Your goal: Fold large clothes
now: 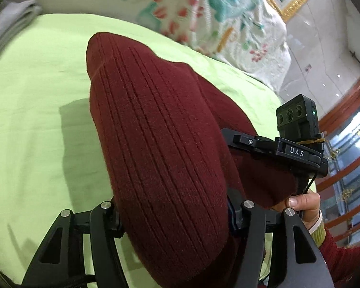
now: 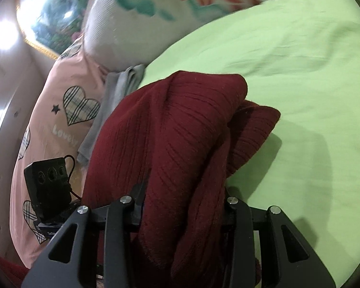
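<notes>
gripping the maroon ribbed sweater [image 1: 160, 144], the left gripper [image 1: 175, 218] and right gripper [image 2: 182, 206] each hold bunched knit between their fingers, lifted above the green bedsheet [image 2: 300, 72]; fingertips hidden.

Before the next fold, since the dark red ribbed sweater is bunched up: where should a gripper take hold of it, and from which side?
Probably at the loose folded corner of the dark red ribbed sweater that lies on the green sheet. It juts out flat and free on the right, so coming in from the open sheet side seems easiest. The right gripper and left gripper both have bunched fabric between their fingers.
</notes>
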`<state>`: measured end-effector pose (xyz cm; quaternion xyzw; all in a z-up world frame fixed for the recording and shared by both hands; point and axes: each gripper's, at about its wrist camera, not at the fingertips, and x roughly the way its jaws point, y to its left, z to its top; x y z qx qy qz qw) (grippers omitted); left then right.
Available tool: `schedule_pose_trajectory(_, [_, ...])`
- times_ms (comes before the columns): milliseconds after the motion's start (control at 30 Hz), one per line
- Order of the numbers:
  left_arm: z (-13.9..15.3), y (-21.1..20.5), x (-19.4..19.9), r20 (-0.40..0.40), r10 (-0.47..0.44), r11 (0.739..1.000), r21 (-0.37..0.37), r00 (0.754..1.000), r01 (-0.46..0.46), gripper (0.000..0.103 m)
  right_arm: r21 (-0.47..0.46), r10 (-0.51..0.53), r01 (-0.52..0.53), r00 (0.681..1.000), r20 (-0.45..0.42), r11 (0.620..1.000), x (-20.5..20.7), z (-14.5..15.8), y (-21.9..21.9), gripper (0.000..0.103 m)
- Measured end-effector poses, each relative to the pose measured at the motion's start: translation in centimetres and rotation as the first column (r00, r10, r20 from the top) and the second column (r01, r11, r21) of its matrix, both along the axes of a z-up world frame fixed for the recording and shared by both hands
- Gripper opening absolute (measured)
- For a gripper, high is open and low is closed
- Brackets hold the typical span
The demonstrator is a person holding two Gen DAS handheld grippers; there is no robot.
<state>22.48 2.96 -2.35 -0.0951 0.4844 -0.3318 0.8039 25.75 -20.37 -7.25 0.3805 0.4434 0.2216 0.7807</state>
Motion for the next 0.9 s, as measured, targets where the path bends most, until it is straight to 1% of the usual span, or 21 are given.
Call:
schedule_pose_trajectory(67, [-0.8,2.0,-0.1,-0.018,0.025,1.000,0.005,1.000,-0.025,0.061,0.018,0.010,-0.010,1.000,-0.010,1.000,0.3,-0.9,1.3,0.039])
schedule_pose_trajectory(133, [-2.5,3.4,-0.2,-0.054,0.062,0.998,0.031,0.997,-0.060,0.065,0.018,0.016,-0.015,0.999,-0.047,1.000,0.3,-2.5,2.5,0.039])
schedule_pose_trajectory(167, [-3.3,3.7,-0.2,-0.064,0.075,0.997,0.030,0.995,-0.074,0.067,0.009,0.012,-0.012,0.998,-0.055,1.000,0.2,-3.0,2.7,0.041])
schedule_pose_trajectory(200, [-3.7,3.8,-0.3,-0.066,0.084,0.996,0.011,0.994,-0.083,0.070,0.020,0.004,-0.003,0.998,-0.056,1.000,0.0,-3.5,2.7,0.041])
schedule_pose_trajectory(267, [-3.8,4.1,-0.4,-0.059,0.090,0.996,-0.003,0.994,-0.090,0.074,0.049,-0.008,0.011,0.998,-0.061,0.999,-0.3,-3.9,2.2,0.043])
schedule_pose_trajectory(333, [-3.9,3.6,-0.4,-0.048,0.094,0.996,0.012,0.994,-0.093,0.079,0.040,-0.014,0.017,0.997,-0.072,0.999,-0.5,-4.0,2.0,0.045])
schedule_pose_trajectory(400, [-3.8,3.5,-0.5,-0.048,0.103,0.994,0.025,0.994,-0.102,0.082,0.029,-0.017,0.019,0.997,-0.082,0.999,-0.5,-3.9,2.0,0.050])
schedule_pose_trajectory(467, [-3.5,3.3,-0.5,-0.052,0.115,0.993,0.027,0.992,-0.114,0.082,0.014,-0.026,0.028,0.994,-0.104,1.000,-0.4,-3.8,1.9,0.058])
schedule_pose_trajectory(533, [-3.1,4.0,-0.8,-0.058,0.127,0.992,0.026,0.990,-0.126,0.082,0.005,-0.035,0.036,0.994,-0.108,0.999,-0.7,-3.4,1.6,0.063])
schedule_pose_trajectory(567, [-2.7,4.5,-1.1,-0.054,0.135,0.991,0.027,0.989,-0.134,0.082,-0.012,-0.046,0.046,0.993,-0.104,0.999,-1.0,-3.0,1.1,0.067])
schedule_pose_trajectory(633, [-1.6,5.6,-1.7,-0.027,0.158,0.987,0.023,0.987,-0.157,0.082,-0.053,-0.087,0.083,0.992,-0.089,0.995,-1.8,-1.9,-0.1,0.072])
schedule_pose_trajectory(667, [-1.0,5.9,-1.8,-0.012,0.168,0.986,0.014,0.986,-0.168,0.081,-0.069,-0.109,0.103,0.991,-0.077,0.992,-2.2,-1.4,-0.8,0.072])
schedule_pose_trajectory(733, [0.5,7.5,-2.6,0.027,0.196,0.980,-0.036,0.980,-0.195,0.081,-0.101,-0.152,0.147,0.987,-0.043,0.984,-2.7,-0.1,-2.0,0.072])
schedule_pose_trajectory(800, [1.8,8.7,-3.0,0.062,0.220,0.972,-0.103,0.973,-0.213,0.079,-0.101,-0.164,0.162,0.986,-0.011,0.982,-2.8,0.9,-2.5,0.072])
schedule_pose_trajectory(833, [2.2,8.8,-2.9,0.075,0.221,0.970,-0.123,0.972,-0.211,0.078,-0.097,-0.160,0.159,0.987,-0.002,0.982,-2.5,1.1,-2.5,0.072])
schedule_pose_trajectory(867, [2.5,8.8,-2.8,0.088,0.220,0.969,-0.132,0.972,-0.207,0.077,-0.096,-0.152,0.151,0.988,0.002,0.984,-2.2,1.3,-2.4,0.071])
schedule_pose_trajectory(900, [2.7,8.7,-2.6,0.099,0.216,0.971,-0.127,0.971,-0.203,0.072,-0.101,-0.146,0.145,0.989,-0.002,0.984,-1.8,1.3,-2.1,0.069])
